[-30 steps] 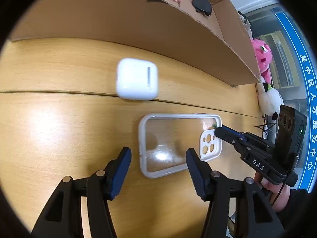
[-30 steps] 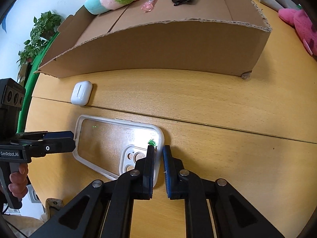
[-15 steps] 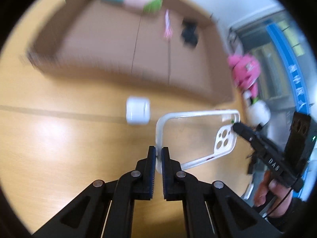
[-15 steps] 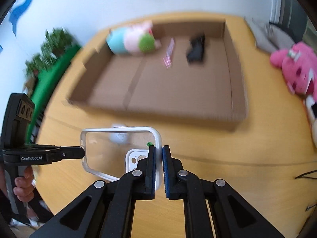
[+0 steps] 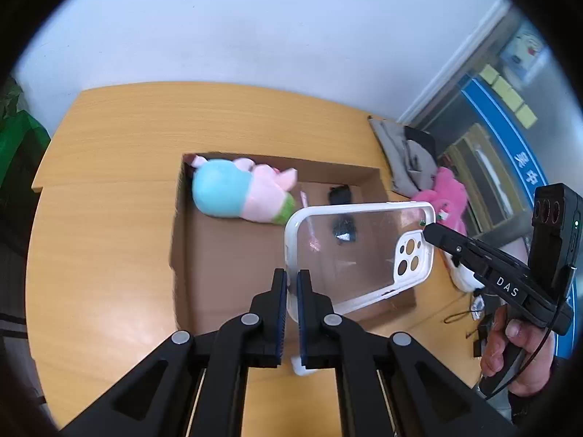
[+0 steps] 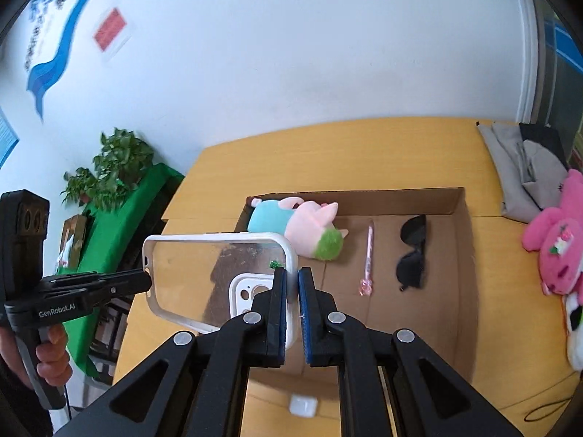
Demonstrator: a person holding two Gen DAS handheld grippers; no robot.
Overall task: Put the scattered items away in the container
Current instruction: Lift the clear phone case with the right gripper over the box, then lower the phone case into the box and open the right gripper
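Fingers (image 5: 280, 304) of the left gripper (image 5: 291, 306) are clamped on one short end of the clear phone case (image 5: 349, 255), and the right gripper (image 6: 290, 309) pinches the opposite short end, the one with the camera cutout, so both tools carry it between them. The case hangs in the air above the cardboard box (image 6: 462, 255), over the box's near-left part in the right wrist view. Its long axis runs roughly level from one gripper to the other, across the box's length, with the white rim facing the cameras and the cutout end toward the right gripper.

Inside the box lie a plush toy (image 6: 295, 225) at the far left corner, a pink pen (image 6: 368, 258) beside it and black sunglasses (image 6: 413, 255) further right. A white earbud case (image 6: 302, 406) sits on the desk (image 6: 364, 153) just in front of the box's near wall. A pink stuffed animal (image 6: 557, 240) lies on the desk to the right of the box.

A second ago the case lay flat on the desk in front of the box with the left fingers spread wide around its end; now they have closed on it, and the case has been lifted clear of the desk to over the box. The earbud case has stayed put.
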